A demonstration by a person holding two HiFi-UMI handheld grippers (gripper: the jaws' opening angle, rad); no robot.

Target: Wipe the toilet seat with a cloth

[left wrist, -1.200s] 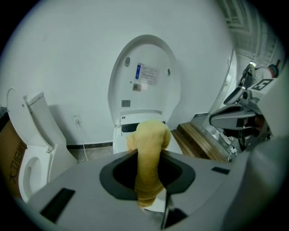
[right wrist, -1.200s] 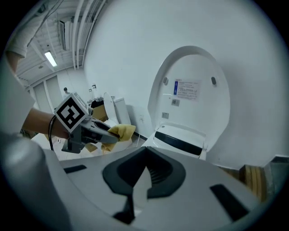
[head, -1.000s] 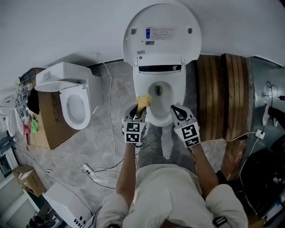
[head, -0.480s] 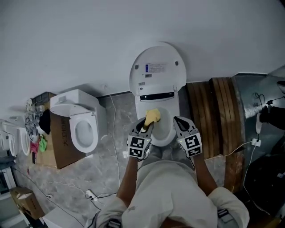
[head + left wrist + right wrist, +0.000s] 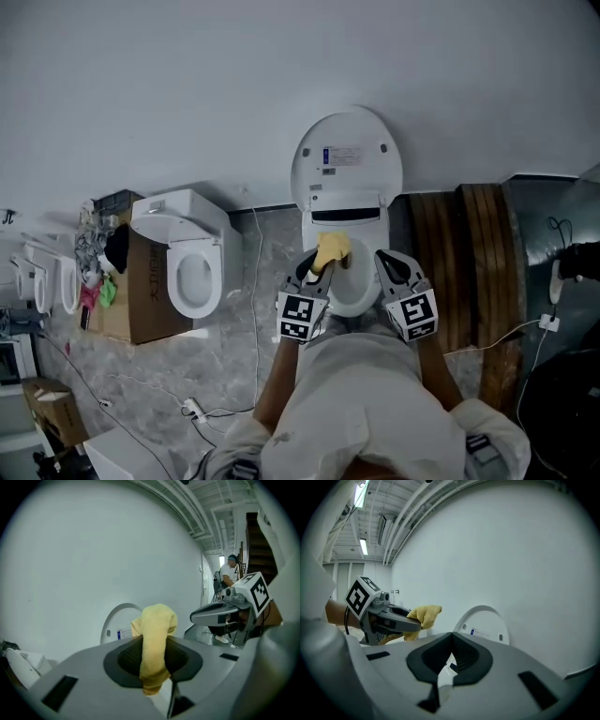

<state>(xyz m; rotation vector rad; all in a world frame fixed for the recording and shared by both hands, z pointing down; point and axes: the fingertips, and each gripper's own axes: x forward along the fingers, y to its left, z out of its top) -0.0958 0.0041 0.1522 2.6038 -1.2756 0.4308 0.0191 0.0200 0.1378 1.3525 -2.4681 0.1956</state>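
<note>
Left tool (image 5: 154, 658): clenched on the cloth (image 5: 154, 637), one yellow fold pinched between the pads, with a bunch above and a short tail below. Right tool (image 5: 451, 656): clenched on nothing, pads meeting at the tips.

Change over the last second: the cloth lay at the front left of the seat (image 5: 354, 305); it now sits further back, near the hinge below the raised lid (image 5: 347, 159). Both tools have come up with it. Both gripper views now look at the wall and the lid rather than down at the seat, so the cloth is judged to be lifted off the seat — not pressed on it. The head view has also drawn back. This reads as the end of one stroke along the left side; the right side of the seat probably remains to be wiped.

Count:
- Tools: two.
- Cloth: one.
- Toilets: the one being worked, plus a second toilet (image 5: 192, 267) on a box (image 5: 141, 291) to the left. Further white ware at the far left edge is too small to count.
- Lid: one, upright against the wall.
</note>
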